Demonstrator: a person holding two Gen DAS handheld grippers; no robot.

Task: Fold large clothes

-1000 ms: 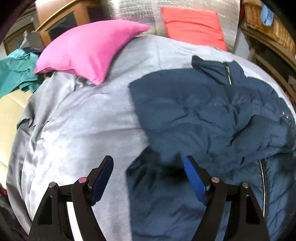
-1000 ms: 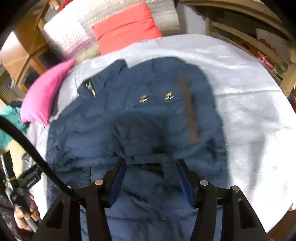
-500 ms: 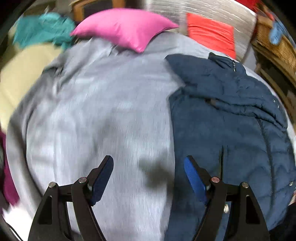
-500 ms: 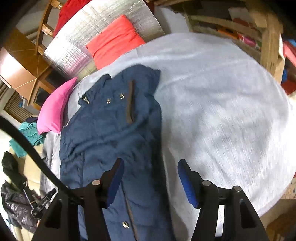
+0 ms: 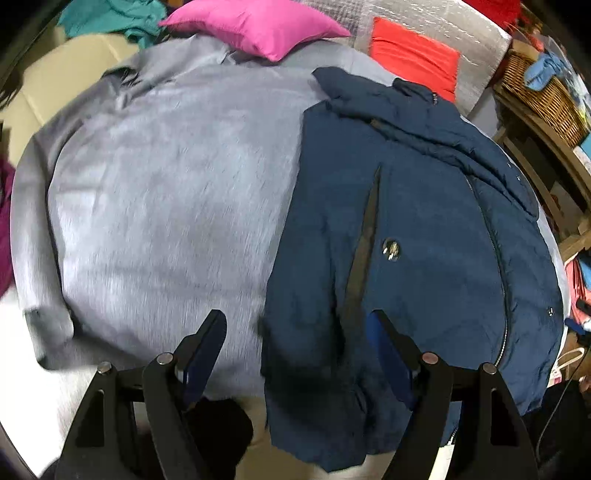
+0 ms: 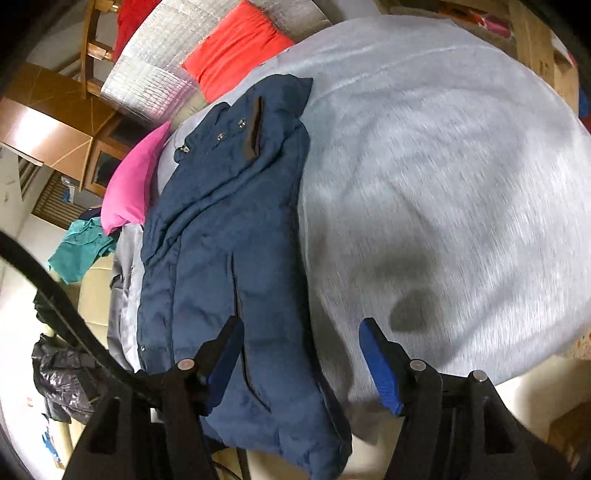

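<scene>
A navy padded jacket [image 5: 424, 236] lies lengthwise on a grey sheet [image 5: 166, 192], sides folded in, collar far, hem hanging over the near edge. In the right wrist view the jacket [image 6: 225, 236] fills the left half. My left gripper [image 5: 295, 354] is open and empty above the jacket's near left edge. My right gripper [image 6: 301, 363] is open and empty above the jacket's near right edge and the sheet [image 6: 443, 177].
A pink pillow [image 5: 258, 26] and a red cushion [image 5: 413, 59] lie at the far end. Teal clothes [image 5: 107, 18] lie far left. A wicker basket [image 5: 543, 96] and wooden furniture stand on the right. A black bag [image 6: 62, 380] sits on the floor.
Both grippers have pulled back and up from the jacket toward the near edge, still open. The jacket now lies narrower and smoother, with its sides folded in.
</scene>
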